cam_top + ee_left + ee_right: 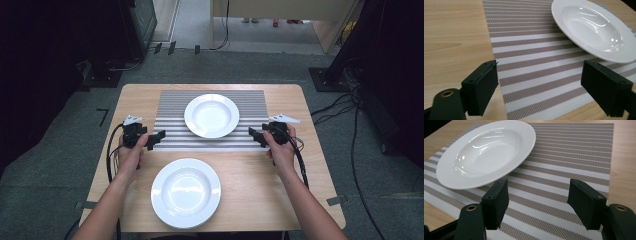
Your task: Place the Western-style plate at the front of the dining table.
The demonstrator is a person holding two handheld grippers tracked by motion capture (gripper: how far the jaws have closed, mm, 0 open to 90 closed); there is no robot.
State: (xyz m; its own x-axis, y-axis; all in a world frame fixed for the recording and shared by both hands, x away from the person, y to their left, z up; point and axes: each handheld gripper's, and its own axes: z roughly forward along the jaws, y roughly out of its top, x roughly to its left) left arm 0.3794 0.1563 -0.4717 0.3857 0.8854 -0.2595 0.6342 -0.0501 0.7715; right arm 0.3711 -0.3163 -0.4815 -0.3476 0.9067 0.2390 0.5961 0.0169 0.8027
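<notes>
Wooden table (320, 170) bearing a striped placemat (175, 107), long axis running left to right; a white deep plate (211, 115) sits centred on it. Left gripper (159, 138) and right gripper (254, 134) flank the placemat's near corners, jaws wide apart, holding nothing; a second plate (185, 192) lies nearer the person

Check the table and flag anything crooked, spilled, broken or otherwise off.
Nothing stands out. The striped placemat lies flat and square to the table. One white plate sits upright on it, unchipped and empty; the other plate rests on bare wood nearer the person. No spills.
</notes>
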